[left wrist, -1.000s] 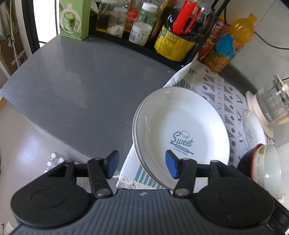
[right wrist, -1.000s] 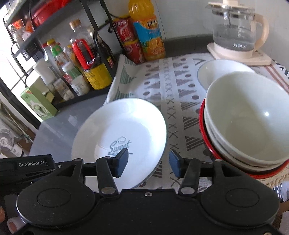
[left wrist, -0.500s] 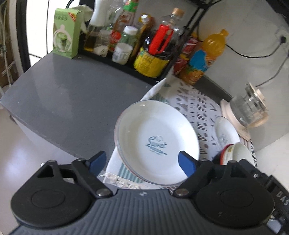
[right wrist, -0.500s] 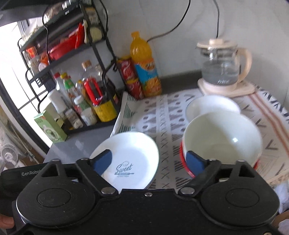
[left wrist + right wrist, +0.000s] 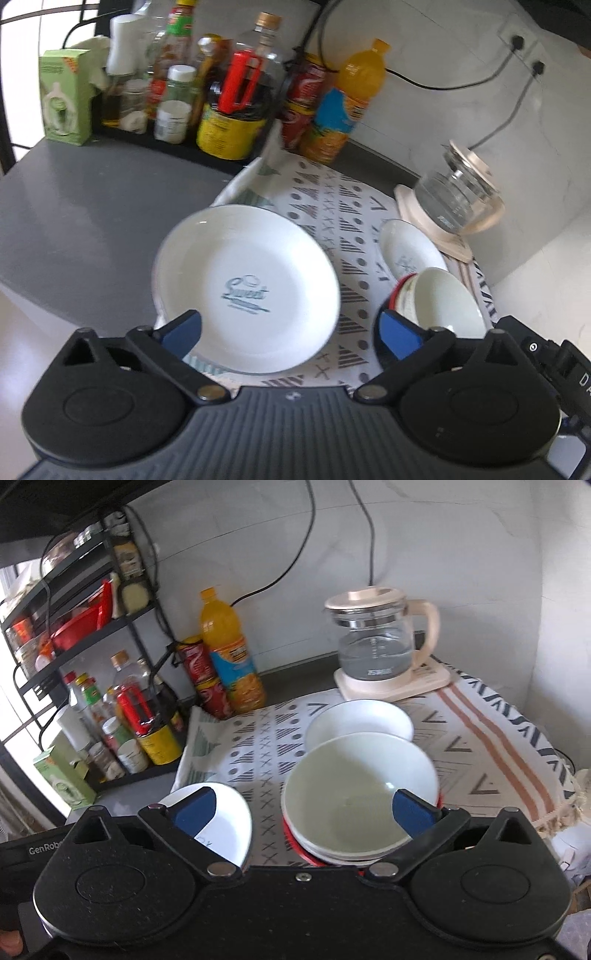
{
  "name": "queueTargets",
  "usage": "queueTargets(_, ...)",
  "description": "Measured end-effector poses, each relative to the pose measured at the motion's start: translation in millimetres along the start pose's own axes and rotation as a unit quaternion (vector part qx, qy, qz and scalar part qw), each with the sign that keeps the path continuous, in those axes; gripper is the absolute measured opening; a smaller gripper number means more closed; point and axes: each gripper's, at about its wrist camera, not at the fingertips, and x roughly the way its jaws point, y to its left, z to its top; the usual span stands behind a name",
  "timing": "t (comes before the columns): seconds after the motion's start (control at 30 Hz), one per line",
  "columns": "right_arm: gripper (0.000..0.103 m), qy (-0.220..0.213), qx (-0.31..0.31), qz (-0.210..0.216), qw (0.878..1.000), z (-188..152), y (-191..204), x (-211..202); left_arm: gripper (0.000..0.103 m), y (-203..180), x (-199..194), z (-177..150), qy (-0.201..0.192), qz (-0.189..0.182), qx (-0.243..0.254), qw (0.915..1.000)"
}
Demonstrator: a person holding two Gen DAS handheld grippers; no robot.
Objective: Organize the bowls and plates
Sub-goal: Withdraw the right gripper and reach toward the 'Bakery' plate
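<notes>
A white plate printed "Sweet" (image 5: 251, 284) lies on another plate at the near left corner of the patterned cloth (image 5: 340, 206); it also shows in the right wrist view (image 5: 229, 823). A stack of bowls (image 5: 358, 805), white on top with a red one underneath, stands to its right, also seen in the left wrist view (image 5: 439, 299). A smaller white dish (image 5: 358, 720) sits behind the stack. My left gripper (image 5: 291, 332) is open wide, above and in front of the plate. My right gripper (image 5: 303, 808) is open wide above the bowl stack. Both are empty.
A glass kettle on a cream base (image 5: 384, 646) stands at the back right. An orange juice bottle (image 5: 229, 653), red cans (image 5: 199, 672) and a black rack of sauce bottles (image 5: 221, 103) line the back left. Bare grey counter (image 5: 74, 206) lies left of the cloth.
Both grippers opened from nearly closed to wide and pulled back and up from the dishes. The views now take in more of the counter and wall.
</notes>
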Motion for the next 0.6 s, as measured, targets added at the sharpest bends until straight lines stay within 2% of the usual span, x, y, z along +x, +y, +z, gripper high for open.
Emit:
queueTargets(0.3, 0.103, -0.011, 0.020, -0.017, 1.000, 15.7, -32.0, 12.4, 0.103, -36.0, 25.7, 6.2, 0.004, -0.019, 0.028, 0.9994)
queueTargets(0.6, 0.103, 0.001, 0.037, -0.021, 0.999, 43.6, -64.8, 50.0, 0.103, -68.7, 63.0, 31.7, 0.020, -0.029, 0.046, 0.9983)
